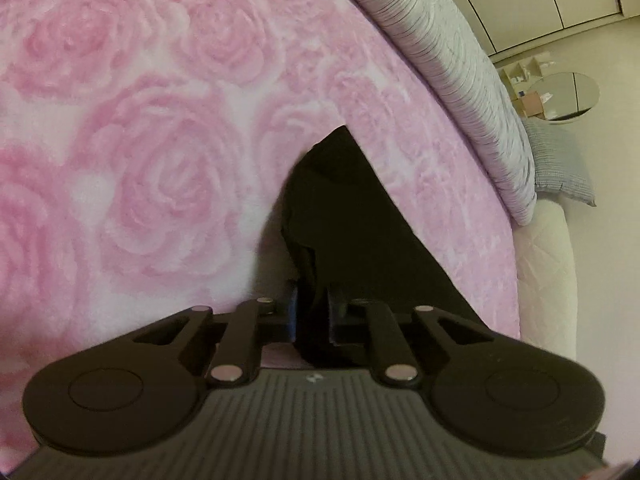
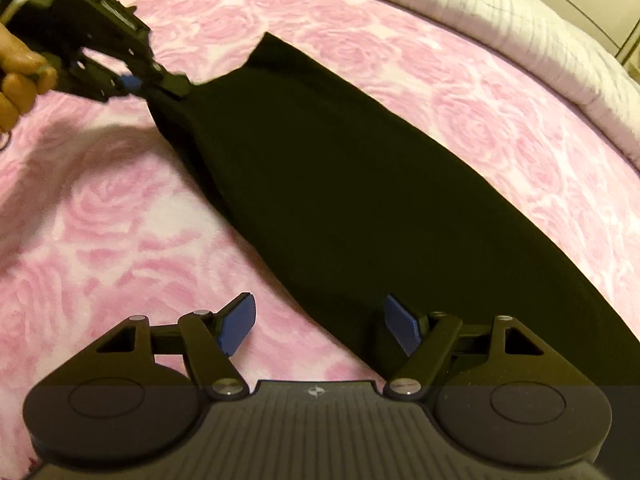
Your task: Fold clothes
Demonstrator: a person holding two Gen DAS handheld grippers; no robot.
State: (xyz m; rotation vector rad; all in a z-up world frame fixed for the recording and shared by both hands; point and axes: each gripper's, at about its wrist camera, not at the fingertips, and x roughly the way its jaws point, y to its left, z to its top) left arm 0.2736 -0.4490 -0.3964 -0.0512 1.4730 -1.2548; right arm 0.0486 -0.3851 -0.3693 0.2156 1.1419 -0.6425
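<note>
Covering most of both views, a pink rose-patterned blanket (image 1: 140, 140) lies spread over the bed and carries everything else. Along the far edge of the bed, a grey striped quilt (image 1: 452, 64) lies bunched up against the blanket. Beyond that edge, in the left wrist view, a grey pillow (image 1: 560, 160) rests at the corner of the bed, and a round mirror (image 1: 568, 94) stands further back near the wall.

A black garment (image 2: 360, 200) lies on the blanket as one long, narrow strip. In the right wrist view it runs diagonally from the upper left toward the lower right, flat on the blanket for most of its length. The upper left end is lifted off the surface.

The left gripper (image 2: 176, 84) holds this raised end. Its fingers are closed together with the black fabric pinched between them; the left wrist view confirms this, showing cloth clamped between the pads and draping away toward the far edge. A hand (image 2: 20, 76) grips the handle of this tool at the left edge of the right wrist view.

The right gripper (image 2: 320, 330) hovers at the near end of the garment. Its fingers stand wide apart and hold nothing. The right blue pad (image 2: 402, 330) sits over the black fabric, and the left one sits over bare blanket just beside the garment's edge.
</note>
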